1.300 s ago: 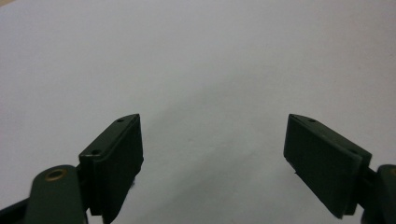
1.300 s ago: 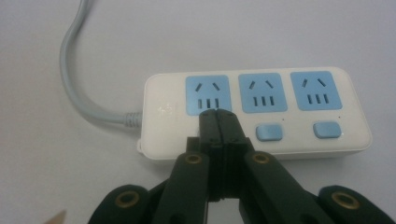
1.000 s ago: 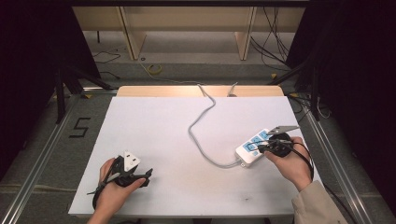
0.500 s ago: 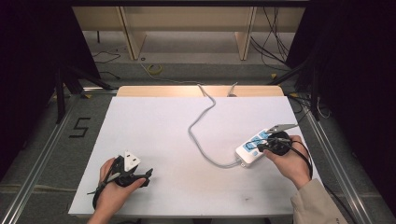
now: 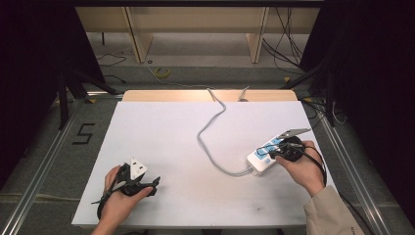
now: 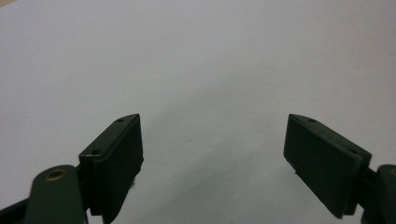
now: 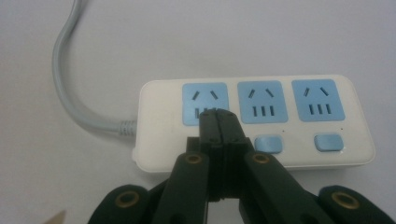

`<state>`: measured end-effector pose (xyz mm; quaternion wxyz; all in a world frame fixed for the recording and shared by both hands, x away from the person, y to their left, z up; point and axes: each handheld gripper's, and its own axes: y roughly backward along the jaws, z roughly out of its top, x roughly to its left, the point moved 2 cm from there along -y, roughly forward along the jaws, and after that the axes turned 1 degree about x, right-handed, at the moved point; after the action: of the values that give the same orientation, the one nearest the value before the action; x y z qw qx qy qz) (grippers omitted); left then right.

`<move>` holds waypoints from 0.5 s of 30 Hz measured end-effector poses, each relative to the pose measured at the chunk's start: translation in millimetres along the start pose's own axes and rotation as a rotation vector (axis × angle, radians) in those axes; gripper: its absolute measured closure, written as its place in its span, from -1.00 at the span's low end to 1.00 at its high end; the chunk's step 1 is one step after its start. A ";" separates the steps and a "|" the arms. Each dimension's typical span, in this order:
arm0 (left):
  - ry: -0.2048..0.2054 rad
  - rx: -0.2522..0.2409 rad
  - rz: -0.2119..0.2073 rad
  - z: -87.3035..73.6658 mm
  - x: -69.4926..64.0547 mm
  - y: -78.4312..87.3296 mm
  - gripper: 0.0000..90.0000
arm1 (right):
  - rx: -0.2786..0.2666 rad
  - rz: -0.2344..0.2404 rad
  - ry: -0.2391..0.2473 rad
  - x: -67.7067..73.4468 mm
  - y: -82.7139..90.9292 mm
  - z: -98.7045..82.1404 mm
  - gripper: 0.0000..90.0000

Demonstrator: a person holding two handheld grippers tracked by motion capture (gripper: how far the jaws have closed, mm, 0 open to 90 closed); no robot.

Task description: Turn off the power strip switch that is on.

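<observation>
A white power strip with three blue sockets lies at the right of the white table. Its grey cable snakes off to the far edge. My right gripper is shut, its jaws pressed together with nothing between them. In the right gripper view the strip lies across the frame, and the gripper has its tips over the leftmost socket, hiding the spot below it where the other sockets have switches. Whether they touch I cannot tell. My left gripper rests at the near left, open and empty, jaws wide apart over bare table.
Beyond the table's far wooden edge stands a shelf frame, with loose cables on the floor. Metal rails run along both sides. A "5" mark sits on the floor at left. Two blue switches show on the strip.
</observation>
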<state>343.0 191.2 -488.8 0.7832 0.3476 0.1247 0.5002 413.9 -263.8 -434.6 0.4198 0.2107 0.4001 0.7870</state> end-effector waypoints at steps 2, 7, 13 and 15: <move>0.000 0.000 0.000 0.0 0.0 0.0 -0.57 | 0.002 0.001 0.000 0.0 -0.1 0.5 1.00; -0.001 0.002 -0.001 0.1 0.1 0.0 -0.57 | 0.006 0.001 0.001 0.1 -0.7 2.0 1.00; -0.001 0.002 0.000 0.1 0.1 0.0 -0.57 | 0.008 0.000 0.008 0.1 -1.7 3.9 1.00; -0.002 0.000 -0.001 0.1 0.1 -0.1 -0.57 | 0.008 0.002 0.007 0.4 -1.7 4.6 1.00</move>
<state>343.3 191.2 -488.8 0.7835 0.3481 0.1243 0.4996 417.6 -260.8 -433.3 0.4167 0.2102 0.4043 0.7865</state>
